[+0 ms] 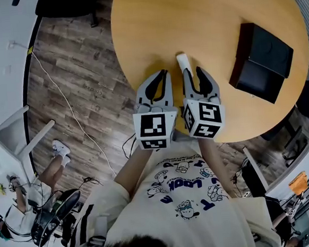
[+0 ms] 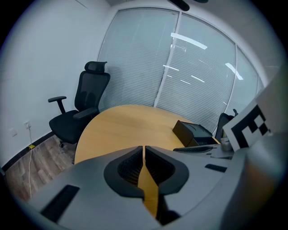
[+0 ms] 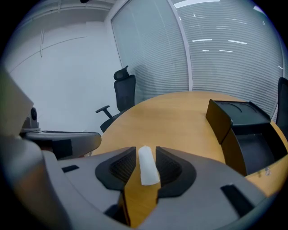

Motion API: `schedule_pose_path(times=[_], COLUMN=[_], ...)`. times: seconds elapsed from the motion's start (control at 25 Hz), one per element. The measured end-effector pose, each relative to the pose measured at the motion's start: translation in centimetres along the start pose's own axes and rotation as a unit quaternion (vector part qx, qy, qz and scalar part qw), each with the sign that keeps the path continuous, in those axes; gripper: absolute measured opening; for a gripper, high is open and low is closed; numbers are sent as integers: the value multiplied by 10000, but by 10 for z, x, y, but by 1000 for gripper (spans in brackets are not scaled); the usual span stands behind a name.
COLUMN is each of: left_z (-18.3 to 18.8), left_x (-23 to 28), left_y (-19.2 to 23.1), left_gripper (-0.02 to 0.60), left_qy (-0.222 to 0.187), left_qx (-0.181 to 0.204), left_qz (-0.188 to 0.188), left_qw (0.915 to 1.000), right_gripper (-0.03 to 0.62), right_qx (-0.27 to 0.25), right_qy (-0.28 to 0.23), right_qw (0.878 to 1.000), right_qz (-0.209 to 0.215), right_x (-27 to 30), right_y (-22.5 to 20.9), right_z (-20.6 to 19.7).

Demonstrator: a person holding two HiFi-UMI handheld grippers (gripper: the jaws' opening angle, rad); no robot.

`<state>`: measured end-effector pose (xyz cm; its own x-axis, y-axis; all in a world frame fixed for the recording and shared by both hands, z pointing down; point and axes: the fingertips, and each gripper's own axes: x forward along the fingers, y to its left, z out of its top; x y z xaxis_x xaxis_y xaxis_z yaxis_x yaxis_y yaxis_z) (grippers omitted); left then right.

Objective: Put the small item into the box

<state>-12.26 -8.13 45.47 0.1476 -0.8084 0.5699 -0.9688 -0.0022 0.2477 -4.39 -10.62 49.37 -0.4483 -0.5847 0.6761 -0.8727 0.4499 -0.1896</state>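
Note:
A small white cylindrical item lies on the round wooden table near its front edge. My right gripper stands around it: in the right gripper view the item lies between the two jaws with a thin gap on each side, so the gripper is open. An open black box sits at the table's right, its lid raised. My left gripper rests just left of the right one, its jaws closed together with nothing in them. The box also shows in the left gripper view.
A black office chair stands beyond the table's far left side, seen too from the right gripper. Blinds cover the glass wall behind. A white cable runs over the wooden floor left of the table.

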Motion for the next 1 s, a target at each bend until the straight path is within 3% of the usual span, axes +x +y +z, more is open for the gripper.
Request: schedule_pose_path(times=[0.36, 1.0], left_z=[-13, -24], left_x=[11, 18], left_y=[-2, 6], left_gripper=[28, 28], left_qy=[186, 382], left_qx=[-64, -137], left_qz=[-14, 8], left_qw=[9998, 9992], right_gripper=[181, 181], right_qx=[-101, -208], right_qy=[387, 846], right_qw=[9992, 9962], right_qz=[-35, -46], right_x=[14, 31], right_y=[-8, -11], right_z=[-22, -47])
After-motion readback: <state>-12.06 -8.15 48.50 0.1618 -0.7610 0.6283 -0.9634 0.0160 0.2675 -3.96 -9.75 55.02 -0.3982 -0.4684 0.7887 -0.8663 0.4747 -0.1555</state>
